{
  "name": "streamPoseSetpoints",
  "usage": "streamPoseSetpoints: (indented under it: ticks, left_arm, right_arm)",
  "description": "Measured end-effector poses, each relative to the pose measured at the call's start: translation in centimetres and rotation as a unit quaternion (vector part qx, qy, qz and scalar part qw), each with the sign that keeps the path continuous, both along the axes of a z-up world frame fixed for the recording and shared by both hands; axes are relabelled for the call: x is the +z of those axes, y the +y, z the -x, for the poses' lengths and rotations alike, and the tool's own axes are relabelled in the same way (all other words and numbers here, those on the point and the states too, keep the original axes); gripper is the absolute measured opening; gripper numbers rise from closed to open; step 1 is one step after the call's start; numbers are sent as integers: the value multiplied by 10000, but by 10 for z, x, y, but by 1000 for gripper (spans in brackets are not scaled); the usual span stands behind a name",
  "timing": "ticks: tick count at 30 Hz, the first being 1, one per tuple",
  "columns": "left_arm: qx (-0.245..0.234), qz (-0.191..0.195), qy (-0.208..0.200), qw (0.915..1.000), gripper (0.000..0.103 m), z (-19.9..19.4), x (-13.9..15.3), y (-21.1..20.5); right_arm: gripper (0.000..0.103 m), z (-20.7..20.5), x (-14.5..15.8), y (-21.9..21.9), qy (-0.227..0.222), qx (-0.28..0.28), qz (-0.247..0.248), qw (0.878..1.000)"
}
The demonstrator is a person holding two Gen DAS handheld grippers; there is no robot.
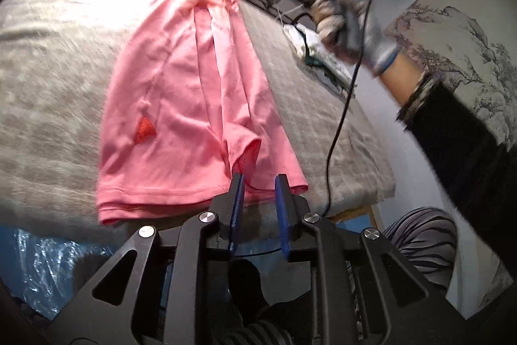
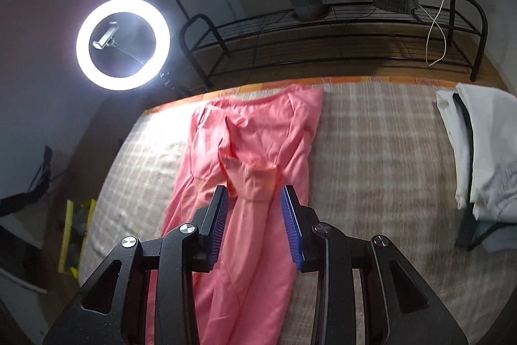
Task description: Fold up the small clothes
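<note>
My left wrist view looks down along its black, blue-padded fingers from the near edge of the checked beige bed cover (image 1: 48, 92), close over the hem of the folded pink cotton garment (image 1: 181, 105). My right wrist view faces the far edge, low over the same garment (image 2: 255, 151); both share it.

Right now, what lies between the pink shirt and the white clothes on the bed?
Nothing: the right wrist view shows only bare checked bedcover between the pink shirt and the white clothes.
</note>
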State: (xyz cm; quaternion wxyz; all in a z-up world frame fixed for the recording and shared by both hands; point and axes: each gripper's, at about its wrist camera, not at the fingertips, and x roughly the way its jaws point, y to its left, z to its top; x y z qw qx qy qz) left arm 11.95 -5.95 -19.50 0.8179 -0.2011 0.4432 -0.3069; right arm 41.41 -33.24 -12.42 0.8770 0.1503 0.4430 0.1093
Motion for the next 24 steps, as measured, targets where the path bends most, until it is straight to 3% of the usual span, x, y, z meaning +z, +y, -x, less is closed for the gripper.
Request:
streamPoseSetpoints:
  ticks: [3, 8, 11, 12, 13, 14, 18, 21, 22, 24]
  left_arm:
    - [227, -169, -350, 9990, 17, 4, 21, 11]
    - [750, -480, -843, 9925, 17, -11, 39, 36]
    - [1045, -479, -814, 9900, 17, -25, 34, 51]
    - [1110, -460, -756, 9899, 17, -29, 30, 51]
    - [1187, -412, -639, 9900, 17, -34, 25, 54]
    - [1216, -368, -563, 9903, 17, -38, 20, 54]
    - [1184, -258, -429, 9917, 17, -44, 12, 51]
    - [1054, -259, -504, 9928, 17, -44, 14, 43]
    - [983, -237, -523, 9935, 17, -43, 15, 40]
    - [890, -245, -580, 9940, 17, -41, 19, 35]
  right_arm:
    - [33, -15, -24, 8, 136, -53, -326, 9994]
    - [33, -51, -67, 32, 455, -237, 58, 9987]
    - [32, -69, -86, 36, 629, -336, 216, 9972]
    - [28, -73, -90, 36, 650, -348, 212, 9970]
    - [7, -76, -94, 36, 696, -324, 199, 9969]
    - [3, -79, -97, 37, 749, -274, 99, 9968]
    - [3, -75, -87, 60, 537, 593, -754, 9939]
    - [18, -61, -67, 81, 476, 971, -149, 9940]
    - [24, -53, -59, 79, 453, 901, -100, 9949]
    - [24, -29, -41, 66, 321, 847, -311, 9954]
